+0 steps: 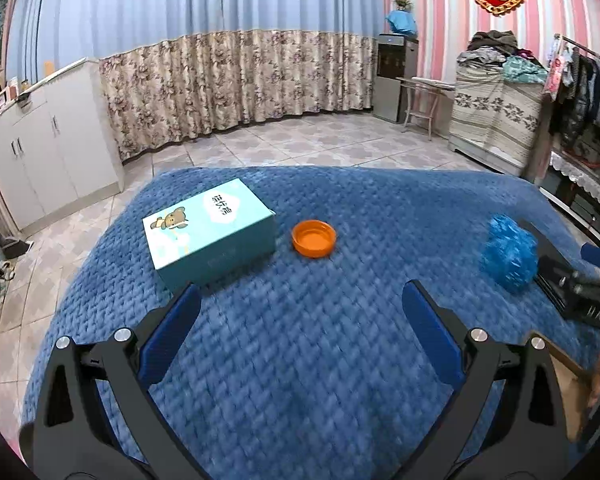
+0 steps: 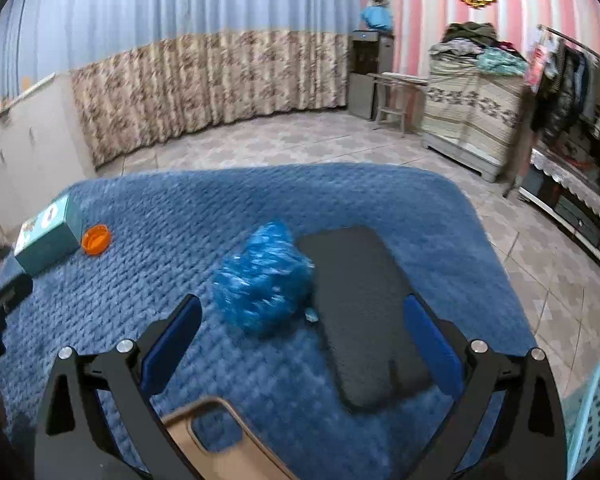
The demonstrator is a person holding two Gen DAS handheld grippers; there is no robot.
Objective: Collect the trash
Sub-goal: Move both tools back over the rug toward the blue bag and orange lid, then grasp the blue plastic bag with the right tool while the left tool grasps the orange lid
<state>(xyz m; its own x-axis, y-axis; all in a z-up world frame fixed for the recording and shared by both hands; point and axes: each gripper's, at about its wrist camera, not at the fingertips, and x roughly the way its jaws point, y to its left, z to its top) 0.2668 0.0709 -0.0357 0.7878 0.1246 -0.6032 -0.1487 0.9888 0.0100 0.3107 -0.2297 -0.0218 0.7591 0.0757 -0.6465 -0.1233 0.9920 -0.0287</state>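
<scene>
The right gripper [image 2: 300,320] hangs low over the blue quilted blanket [image 2: 180,216] with its fingers spread wide and nothing between them. Just ahead of it, a little left of its centre line, lies the crumpled blue plastic bag [image 2: 266,280], the likeliest piece of trash here; its right edge touches a flat black pad [image 2: 360,308], which runs near-to-far and passes in under the right finger. The bag is a rough lump with no clear long axis, so the grip looks to depend mostly on shifting slightly left and forward to straddle it. The left gripper [image 1: 300,308] is likewise spread and empty, and from it the same bag sits well off to the right; the right hand is plainly nearer. Ahead of the left gripper lie an orange lid [image 1: 314,238] and, just left of that, a teal box [image 1: 210,232]. A light blue basket [image 2: 596,408] shows at the near right edge.
</scene>
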